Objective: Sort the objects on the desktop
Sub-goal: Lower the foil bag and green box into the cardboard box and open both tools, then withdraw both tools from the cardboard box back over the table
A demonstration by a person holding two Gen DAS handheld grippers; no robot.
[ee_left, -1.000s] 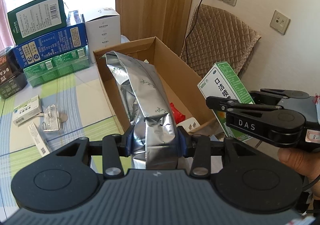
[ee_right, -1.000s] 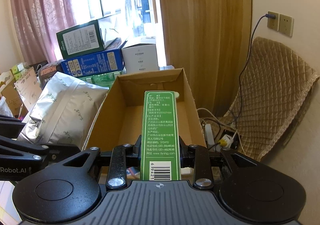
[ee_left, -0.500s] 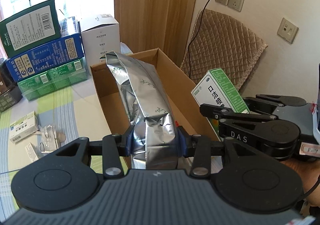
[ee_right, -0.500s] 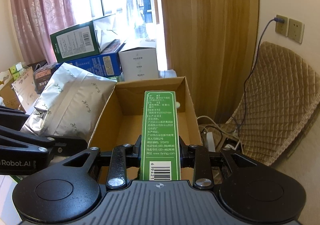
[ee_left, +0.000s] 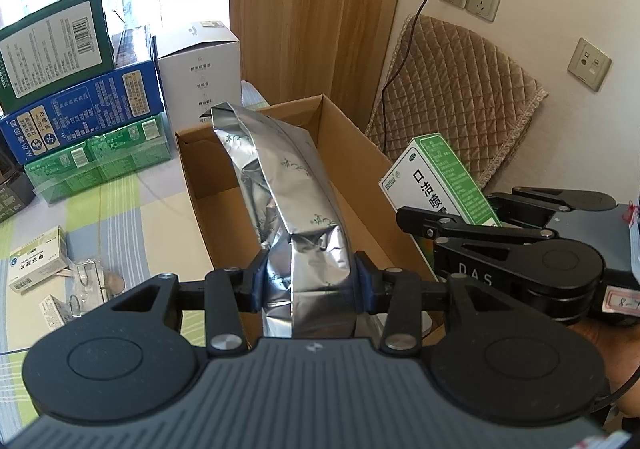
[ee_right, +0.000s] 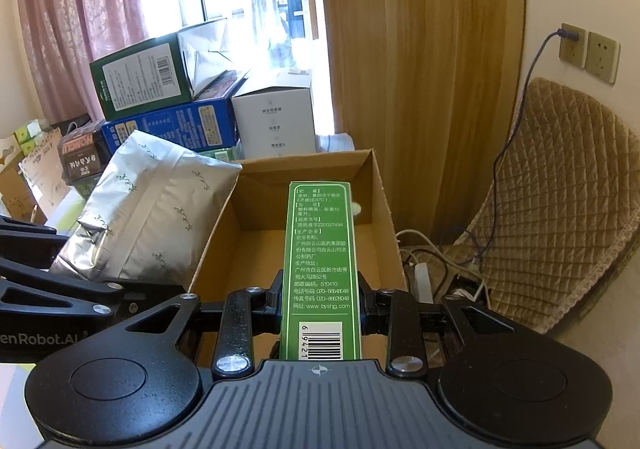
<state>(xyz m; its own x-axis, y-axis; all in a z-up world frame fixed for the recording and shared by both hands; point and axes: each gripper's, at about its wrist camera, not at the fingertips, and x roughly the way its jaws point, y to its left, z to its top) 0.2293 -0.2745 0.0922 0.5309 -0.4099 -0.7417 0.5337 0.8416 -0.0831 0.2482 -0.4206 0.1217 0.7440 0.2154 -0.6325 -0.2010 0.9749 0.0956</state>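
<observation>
My left gripper (ee_left: 310, 285) is shut on a silver foil bag (ee_left: 288, 189) and holds it over the open cardboard box (ee_left: 352, 129). The bag also shows in the right wrist view (ee_right: 152, 209), at the box's left wall. My right gripper (ee_right: 320, 301) is shut on a tall green medicine box (ee_right: 320, 257) and holds it above the cardboard box (ee_right: 380, 201). In the left wrist view the green box (ee_left: 436, 177) and the right gripper (ee_left: 500, 249) sit at the cardboard box's right edge.
Stacked green, blue and white cartons (ee_left: 80, 97) stand behind the cardboard box. A small white medicine box (ee_left: 36, 265), a foil blister pack (ee_left: 86, 281) and another small box (ee_left: 52, 313) lie on the striped tablecloth at left. A quilted chair (ee_right: 560, 201) and cables are at right.
Both grippers have risen and pulled back a little with their loads. The cardboard box now looks lower and farther in both views.
</observation>
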